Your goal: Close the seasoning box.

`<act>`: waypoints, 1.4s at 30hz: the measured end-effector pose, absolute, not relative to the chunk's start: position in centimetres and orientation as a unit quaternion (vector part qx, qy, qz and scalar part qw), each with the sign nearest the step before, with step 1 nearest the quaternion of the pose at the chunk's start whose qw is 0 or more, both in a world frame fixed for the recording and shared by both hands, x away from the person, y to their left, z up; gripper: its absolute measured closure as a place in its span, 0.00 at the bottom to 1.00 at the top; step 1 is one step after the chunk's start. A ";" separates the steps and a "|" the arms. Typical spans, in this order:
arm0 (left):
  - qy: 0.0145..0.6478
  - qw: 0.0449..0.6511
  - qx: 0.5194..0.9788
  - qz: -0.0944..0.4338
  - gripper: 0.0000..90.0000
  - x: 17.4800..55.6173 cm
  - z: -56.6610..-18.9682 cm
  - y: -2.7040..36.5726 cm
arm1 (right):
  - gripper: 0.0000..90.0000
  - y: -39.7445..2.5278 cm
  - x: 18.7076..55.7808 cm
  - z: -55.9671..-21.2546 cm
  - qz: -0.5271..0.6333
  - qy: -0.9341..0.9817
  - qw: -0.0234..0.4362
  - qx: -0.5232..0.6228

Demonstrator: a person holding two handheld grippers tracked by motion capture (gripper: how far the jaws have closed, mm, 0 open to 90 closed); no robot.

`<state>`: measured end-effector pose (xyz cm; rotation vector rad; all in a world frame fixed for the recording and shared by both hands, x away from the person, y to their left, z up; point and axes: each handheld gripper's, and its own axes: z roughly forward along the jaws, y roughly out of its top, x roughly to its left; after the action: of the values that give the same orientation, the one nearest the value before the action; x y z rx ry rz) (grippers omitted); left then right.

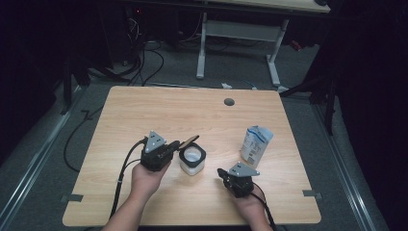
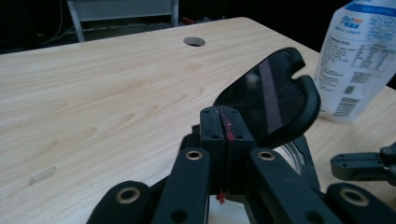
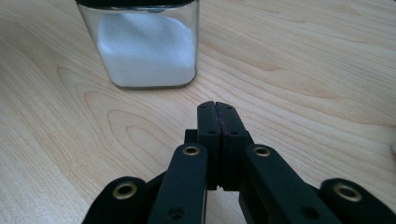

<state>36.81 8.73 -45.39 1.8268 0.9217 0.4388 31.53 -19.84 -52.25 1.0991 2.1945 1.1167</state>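
Left tool [image 1: 176, 145]: lid [image 1: 188, 141] tilted up, far-right.

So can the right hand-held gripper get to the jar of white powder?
Probably yes. The right hand-held gripper, jaws shut and empty, faces the jar with bare table between them.

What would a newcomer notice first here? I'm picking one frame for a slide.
Mid-table, the square jar of white powder stands open, its dark lid tipped up beside the shut left gripper. To its right stands a white and blue pouch, with the right gripper shut and empty in front.
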 end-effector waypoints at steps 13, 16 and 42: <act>0.395 0.491 0.752 0.194 0.98 34.6 -47.7 9.3 | 0.99 -19.9 31.3 -52.1 0.404 0.794 0.224 0.395; 0.404 0.480 0.755 0.188 1.00 34.2 -49.1 9.3 | 0.99 -20.0 31.3 -52.1 0.405 0.794 0.223 0.395; 0.419 0.470 0.757 0.173 1.00 37.2 -50.8 7.0 | 0.99 -20.2 31.1 -52.3 0.398 0.795 0.223 0.400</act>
<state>37.20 6.97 -50.83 1.8552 1.0276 0.4243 31.13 -20.23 -52.31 1.1036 2.1968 1.0979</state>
